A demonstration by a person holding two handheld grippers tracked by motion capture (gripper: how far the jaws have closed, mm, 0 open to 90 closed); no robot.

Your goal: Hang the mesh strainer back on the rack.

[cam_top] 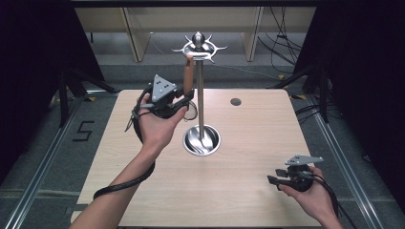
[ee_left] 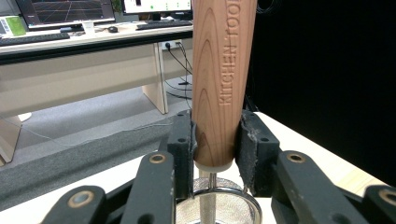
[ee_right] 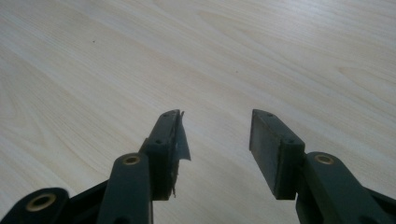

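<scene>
At the near right corner of the pale wooden desk [cam_top: 248, 191], the right gripper [cam_top: 273, 181] rests low in the person's hand, pointing left across the bare desktop; its jaws stand apart with nothing between them, and a bit of the padding on one of them has peeled loose. Farther in, near the middle of the desk, a round steel base [cam_top: 202, 140] carries an upright steel pole [cam_top: 200, 95] topped by a ring of hooks [cam_top: 199, 47] with a ball finial. To the left of the pole, the left gripper [cam_top: 187, 98] is raised above the desk in the person's left hand and is clamped on the lower end of a strainer's wooden handle [ee_left: 223, 79], stamped KITCHEN TOOL; the pads press it from both sides. The handle stands nearly upright, its top reaching up to the hooks, though whether it hangs on one cannot be made out. The strainer's wire mesh bowl [ee_left: 219, 207] lies just below the jaws. Beyond the desk are a grey floor and light wooden furniture.
</scene>
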